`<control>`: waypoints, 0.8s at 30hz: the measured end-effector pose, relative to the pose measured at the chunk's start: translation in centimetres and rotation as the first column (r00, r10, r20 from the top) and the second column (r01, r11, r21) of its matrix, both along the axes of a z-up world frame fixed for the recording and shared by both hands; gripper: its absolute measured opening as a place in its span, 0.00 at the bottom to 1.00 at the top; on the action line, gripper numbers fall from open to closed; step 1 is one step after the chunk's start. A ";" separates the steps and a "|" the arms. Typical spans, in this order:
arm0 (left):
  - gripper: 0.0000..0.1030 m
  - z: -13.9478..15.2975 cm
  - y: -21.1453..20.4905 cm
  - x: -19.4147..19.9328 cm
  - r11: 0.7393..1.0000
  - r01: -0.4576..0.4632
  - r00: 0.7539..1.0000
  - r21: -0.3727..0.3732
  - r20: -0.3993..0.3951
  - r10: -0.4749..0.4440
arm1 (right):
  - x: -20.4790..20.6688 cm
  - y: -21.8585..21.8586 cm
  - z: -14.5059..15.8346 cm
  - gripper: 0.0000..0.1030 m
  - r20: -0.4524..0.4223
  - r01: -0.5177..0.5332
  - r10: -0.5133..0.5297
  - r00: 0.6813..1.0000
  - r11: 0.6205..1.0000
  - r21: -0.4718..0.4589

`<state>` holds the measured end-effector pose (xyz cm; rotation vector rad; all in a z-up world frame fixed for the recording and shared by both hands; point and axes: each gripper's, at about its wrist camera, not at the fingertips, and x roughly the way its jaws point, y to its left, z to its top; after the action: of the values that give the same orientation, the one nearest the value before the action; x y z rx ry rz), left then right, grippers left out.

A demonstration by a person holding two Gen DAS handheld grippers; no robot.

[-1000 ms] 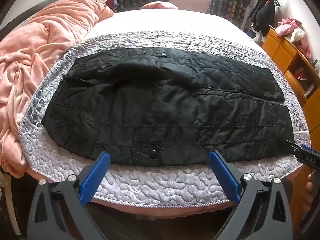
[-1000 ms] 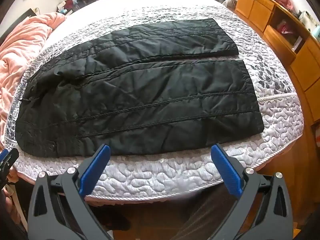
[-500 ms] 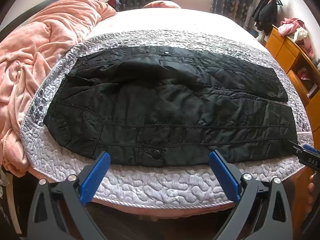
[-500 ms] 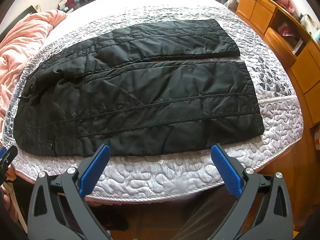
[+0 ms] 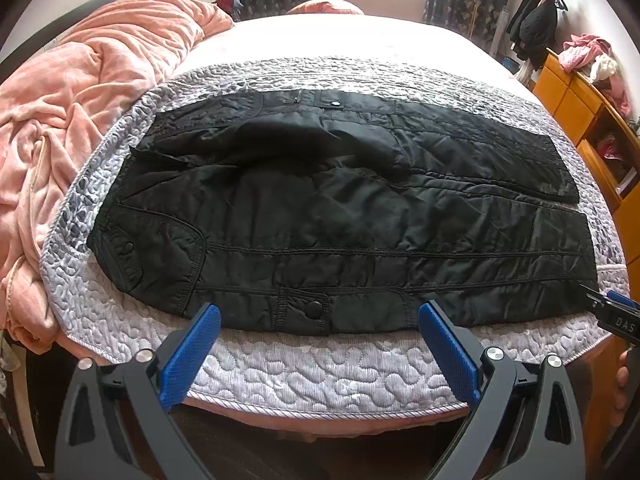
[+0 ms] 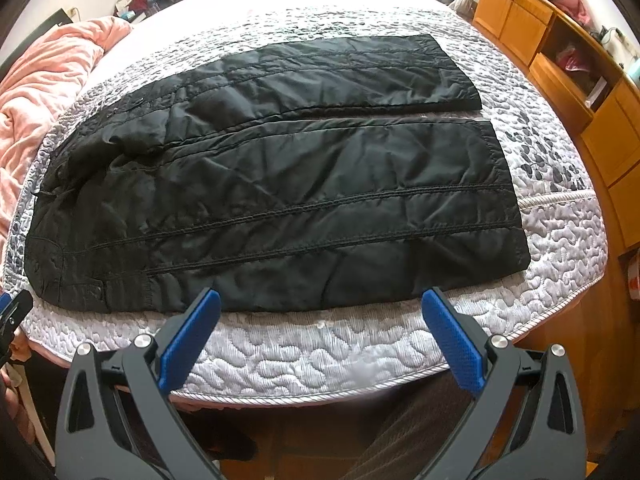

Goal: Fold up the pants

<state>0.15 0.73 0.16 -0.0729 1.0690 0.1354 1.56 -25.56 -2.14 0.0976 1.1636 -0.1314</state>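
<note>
Black quilted padded pants [image 5: 340, 216] are laid flat on the grey-and-white quilted bed cover [image 5: 320, 368], the long axis running along the near edge of the bed, waist toward the left edge, cuffs toward the right. The crotch area is bunched and its folds are hard to make out. The left gripper [image 5: 320, 344] is held with jaws wide, just short of the pants' near hem. The right gripper [image 6: 320, 340] is likewise spread wide, empty, near the lower leg; only its tip is seen in the left view.
</note>
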 end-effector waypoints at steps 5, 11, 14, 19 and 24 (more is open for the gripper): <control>0.96 -0.1 0.0 0.0 1.000 0.001 1.000 0.002 -0.002 -0.001 | 0.2 -0.1 -0.2 0.97 -0.005 0.000 0.000 1.000 1.000 0.002; 0.96 -0.1 0.0 0.1 1.000 0.001 1.000 0.003 0.000 -0.001 | 0.1 0.0 -0.2 0.97 -0.004 -0.001 0.001 1.000 1.000 0.002; 0.96 -0.3 0.1 0.2 1.000 0.000 1.000 0.002 -0.001 0.000 | 0.1 0.0 -0.2 0.97 -0.003 -0.001 0.001 1.000 1.000 0.002; 0.96 -0.2 0.1 0.3 1.000 0.000 1.000 0.004 -0.001 0.000 | 0.1 -0.1 -0.2 0.97 -0.004 0.001 -0.001 1.000 1.000 0.002; 0.96 -0.3 0.2 0.3 1.000 0.000 1.000 0.004 0.000 0.000 | 0.1 0.0 -0.2 0.97 -0.003 0.002 -0.002 1.000 1.000 0.001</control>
<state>0.43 0.90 -0.12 -0.0697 1.0688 0.1375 1.68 -25.59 -2.31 0.0998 1.1666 -0.1327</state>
